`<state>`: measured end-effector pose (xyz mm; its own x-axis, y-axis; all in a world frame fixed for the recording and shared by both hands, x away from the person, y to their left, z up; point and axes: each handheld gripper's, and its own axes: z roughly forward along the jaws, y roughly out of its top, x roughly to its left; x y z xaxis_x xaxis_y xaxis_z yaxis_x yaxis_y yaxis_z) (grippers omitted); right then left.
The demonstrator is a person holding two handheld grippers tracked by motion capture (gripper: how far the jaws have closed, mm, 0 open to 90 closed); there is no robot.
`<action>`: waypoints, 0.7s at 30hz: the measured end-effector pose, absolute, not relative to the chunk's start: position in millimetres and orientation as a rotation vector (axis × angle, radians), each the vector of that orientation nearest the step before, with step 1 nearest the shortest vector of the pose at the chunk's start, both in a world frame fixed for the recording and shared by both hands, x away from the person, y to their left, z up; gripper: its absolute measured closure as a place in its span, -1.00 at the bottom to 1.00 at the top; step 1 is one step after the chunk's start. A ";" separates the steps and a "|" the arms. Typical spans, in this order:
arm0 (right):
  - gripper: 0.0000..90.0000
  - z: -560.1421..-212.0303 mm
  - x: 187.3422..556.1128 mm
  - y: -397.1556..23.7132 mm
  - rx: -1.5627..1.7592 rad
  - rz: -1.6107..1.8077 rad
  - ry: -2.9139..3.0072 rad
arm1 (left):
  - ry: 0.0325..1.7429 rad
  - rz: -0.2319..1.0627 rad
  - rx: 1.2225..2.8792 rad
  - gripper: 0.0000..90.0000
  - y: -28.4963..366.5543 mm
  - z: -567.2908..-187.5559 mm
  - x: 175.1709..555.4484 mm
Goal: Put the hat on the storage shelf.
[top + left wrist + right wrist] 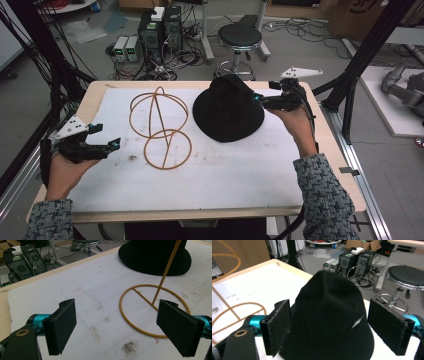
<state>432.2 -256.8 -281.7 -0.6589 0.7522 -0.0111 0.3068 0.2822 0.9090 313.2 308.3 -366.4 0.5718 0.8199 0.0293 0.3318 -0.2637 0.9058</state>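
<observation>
The wooden table [334,150] carries a white, soiled mat [225,175] over most of its top. On the far right part of that mat lies the black fabric bucket hat [228,108], crown up, its brim flat on the mat; a small pale label shows on its side in the right gripper view. Just left of the hat stands the tan wire hat stand [161,128], a circular base ring flat on the mat with a thin upright rod bearing crossed hoops above; stand and hat sit near each other, not touching as far as the high view shows.

The right gripper [264,101] is held at the hat's right edge. In the right gripper view its jaws stand wide apart with the hat's crown between them; the left pad [279,326] lies close against the fabric, the right pad is clear of it, so nothing is clamped. No earlier view allows a firmer reading of contact.

The left gripper [107,139] hovers over the mat's left edge, well apart from the hat, jaws spread and holding nothing, aimed toward the stand's base ring.
</observation>
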 end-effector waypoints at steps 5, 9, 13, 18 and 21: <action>-0.57 -269.5 450.5 -245.5 0.954 1.376 2.093 | 0.938 0.633 1.844 -0.63 308.8 -366.8 312.6; -0.57 -273.2 466.6 -236.7 0.964 1.434 2.085 | 0.938 0.633 1.838 -0.63 308.7 -366.9 311.8; -0.53 -285.1 481.4 -227.0 0.979 1.459 2.057 | 0.939 0.631 1.837 -0.63 308.7 -367.1 311.8; -0.38 -299.7 496.3 -214.1 0.972 1.507 2.021 | 0.935 0.626 1.839 -0.63 308.3 -367.4 312.2; -0.34 -308.7 504.0 -207.8 0.981 1.519 1.996 | 0.934 0.624 1.840 -0.63 308.4 -367.6 312.3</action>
<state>504.0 -207.8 -308.7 -0.6489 0.7577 0.0694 0.2688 0.1430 0.9525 312.3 308.4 -367.6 0.5788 0.8151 0.0219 0.3326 -0.2605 0.9064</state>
